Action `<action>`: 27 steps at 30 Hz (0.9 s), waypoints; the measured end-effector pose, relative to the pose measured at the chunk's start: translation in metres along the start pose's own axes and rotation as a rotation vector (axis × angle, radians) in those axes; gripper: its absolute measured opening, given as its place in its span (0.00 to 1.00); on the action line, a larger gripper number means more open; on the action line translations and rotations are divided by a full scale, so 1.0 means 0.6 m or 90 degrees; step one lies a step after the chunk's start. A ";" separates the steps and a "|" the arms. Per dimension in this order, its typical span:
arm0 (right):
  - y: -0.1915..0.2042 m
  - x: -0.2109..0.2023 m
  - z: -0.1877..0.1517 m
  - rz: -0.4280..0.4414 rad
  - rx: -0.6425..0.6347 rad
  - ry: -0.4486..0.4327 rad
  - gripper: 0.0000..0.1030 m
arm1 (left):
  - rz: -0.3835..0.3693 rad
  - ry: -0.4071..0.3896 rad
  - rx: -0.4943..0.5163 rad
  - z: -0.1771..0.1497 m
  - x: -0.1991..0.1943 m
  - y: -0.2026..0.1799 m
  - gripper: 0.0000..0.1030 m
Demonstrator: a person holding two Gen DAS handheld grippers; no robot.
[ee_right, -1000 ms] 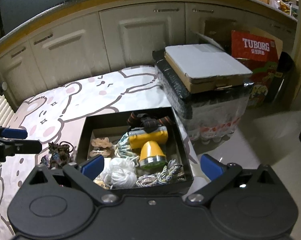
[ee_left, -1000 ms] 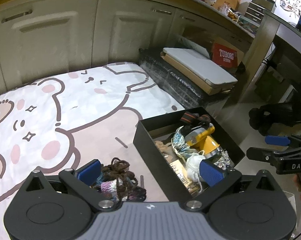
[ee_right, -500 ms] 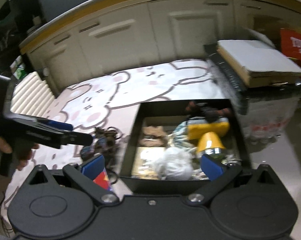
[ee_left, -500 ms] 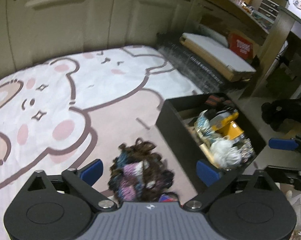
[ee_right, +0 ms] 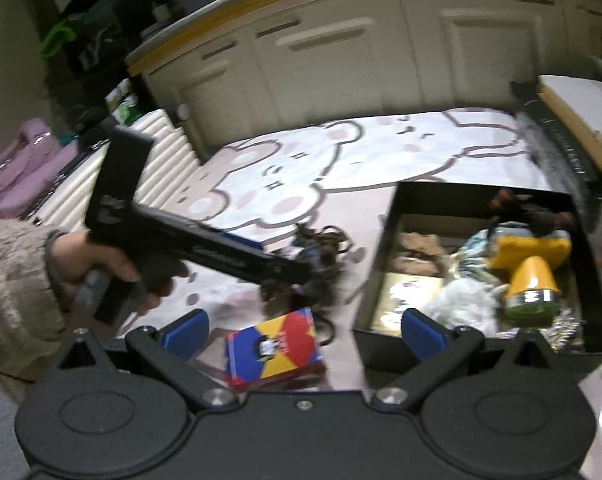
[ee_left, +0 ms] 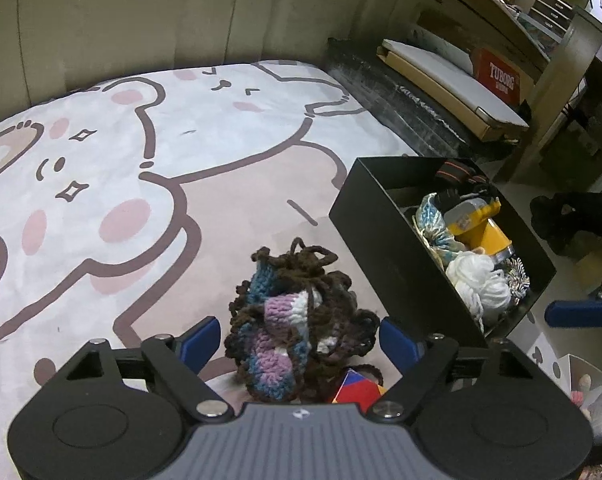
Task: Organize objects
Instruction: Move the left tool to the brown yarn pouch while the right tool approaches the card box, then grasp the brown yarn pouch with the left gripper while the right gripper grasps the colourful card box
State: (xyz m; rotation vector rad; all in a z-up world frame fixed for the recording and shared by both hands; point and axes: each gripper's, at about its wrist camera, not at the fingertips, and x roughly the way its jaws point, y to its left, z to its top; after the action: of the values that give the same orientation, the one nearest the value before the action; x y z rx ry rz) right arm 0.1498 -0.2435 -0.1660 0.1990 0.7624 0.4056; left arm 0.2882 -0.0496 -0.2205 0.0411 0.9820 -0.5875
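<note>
A tangled knitted yarn bundle (ee_left: 297,320), brown, blue, purple and white, lies on the bear-print mat (ee_left: 141,184). My left gripper (ee_left: 299,342) straddles it; its jaws are closing and the blue pads stand just off the bundle's sides. A small colourful card box (ee_left: 357,390) peeks from under the bundle. The right wrist view shows a hand (ee_right: 113,268) holding the left gripper (ee_right: 297,272) over the bundle (ee_right: 325,248). My right gripper (ee_right: 305,332) is open, with the colourful box (ee_right: 275,346) lying on the mat between its fingers. The black box (ee_right: 381,240) stands to the right.
The black box (ee_left: 381,184) holds a yellow flashlight (ee_left: 481,232), white yarn (ee_left: 477,280) and cords. Behind it sits a wrapped black stack (ee_left: 401,96) topped by a flat carton, plus a red Tuborg carton (ee_left: 501,80). Cabinets (ee_left: 141,12) back the mat. A white ribbed cushion (ee_right: 161,152) lies left.
The left gripper has come down over the yarn bundle and its jaws have narrowed. The right view has swung left from the black box to the colourful box and the left gripper.
</note>
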 end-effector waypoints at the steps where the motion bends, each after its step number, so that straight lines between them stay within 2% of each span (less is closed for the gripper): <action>1: 0.002 0.002 -0.001 0.006 -0.002 0.003 1.00 | 0.000 0.000 0.002 0.000 0.002 -0.001 0.83; 9: 0.008 0.010 -0.006 0.040 -0.003 0.021 1.00 | 0.026 0.001 0.036 -0.002 0.031 -0.014 0.83; 13: 0.017 0.019 -0.011 0.053 -0.014 0.037 1.00 | 0.037 0.001 0.042 -0.003 0.042 -0.009 0.69; 16: 0.016 0.029 -0.015 0.061 -0.004 0.049 1.00 | 0.027 -0.002 0.033 -0.006 0.041 -0.001 0.63; 27: 0.034 0.086 -0.031 0.097 -0.022 0.075 1.00 | 0.003 -0.012 0.033 -0.013 0.021 0.013 0.52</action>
State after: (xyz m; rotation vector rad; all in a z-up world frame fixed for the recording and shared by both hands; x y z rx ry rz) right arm 0.1642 -0.2023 -0.2052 0.2025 0.8583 0.5779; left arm 0.2914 -0.0468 -0.2367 0.0837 0.9475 -0.6085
